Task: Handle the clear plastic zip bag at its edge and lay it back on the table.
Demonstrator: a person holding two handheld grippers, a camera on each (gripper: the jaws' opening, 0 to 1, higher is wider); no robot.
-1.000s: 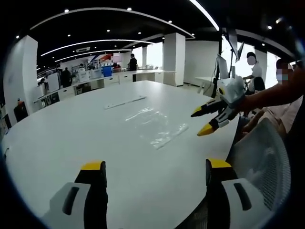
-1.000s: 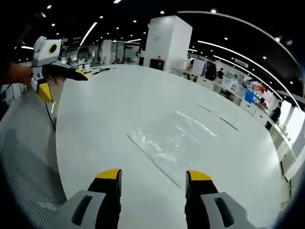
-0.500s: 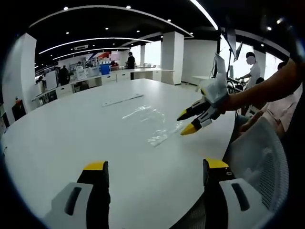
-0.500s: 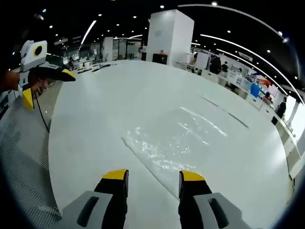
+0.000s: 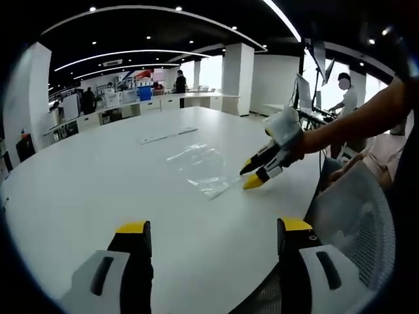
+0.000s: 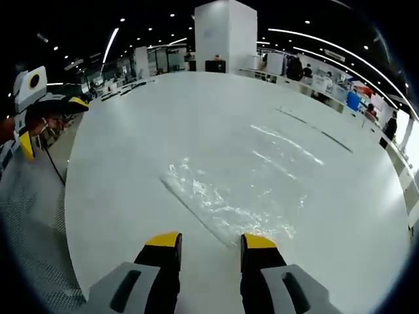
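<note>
Left gripper view: the left gripper is held back from the work, low over the near edge of the white table, its yellow-tipped jaws wide apart with nothing between them. The clear plastic zip bag lies flat on the table toward its right side. The right gripper comes in from the right on a person's outstretched arm; against the picture of a second ago it has dropped from above the table's rim to the bag's near edge, its tips now just at that edge. Whether they touch the film cannot be told here. Beyond the bag a thin pale strip lies on the table, well apart from it.

Right gripper view: the right gripper shows its jaws narrowed since a second ago yet still apart, a clear gap between the tips. The zip bag's straight near edge runs just ahead of them; it has grown larger in the frame as the camera closed in, while the bag itself lies as before. The left gripper hangs at the far left, off the table's edge.

Judgement: the approach is nearly complete and the bag's edge is not yet gripped; closing on the thin, flat film is the step in hand.
</note>
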